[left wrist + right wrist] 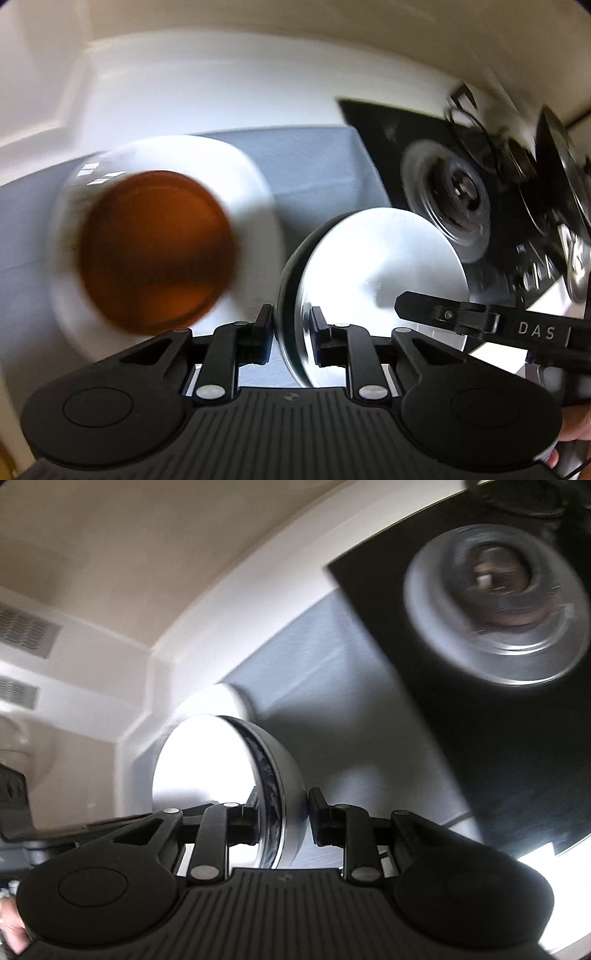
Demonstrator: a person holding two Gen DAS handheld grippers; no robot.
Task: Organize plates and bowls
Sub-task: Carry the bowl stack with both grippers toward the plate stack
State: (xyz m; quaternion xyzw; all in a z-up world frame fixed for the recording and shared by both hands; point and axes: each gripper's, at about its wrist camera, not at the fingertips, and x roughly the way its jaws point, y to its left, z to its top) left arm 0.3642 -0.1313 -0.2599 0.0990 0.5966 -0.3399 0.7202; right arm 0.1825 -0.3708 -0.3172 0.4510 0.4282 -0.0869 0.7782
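Two hand-held grippers, left [288, 325] and right [282, 812], pinch opposite rims of one shiny steel bowl [369, 280], tipped sideways above the grey surface [314, 166]. It looks stiff, light and slippery; rim holds seem best.

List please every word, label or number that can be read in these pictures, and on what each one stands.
"DAS": white letters on the black arm of the right gripper, seen in the left wrist view.
Small marks on the stove control strip: too blurred to read.
Right wrist view: no text.
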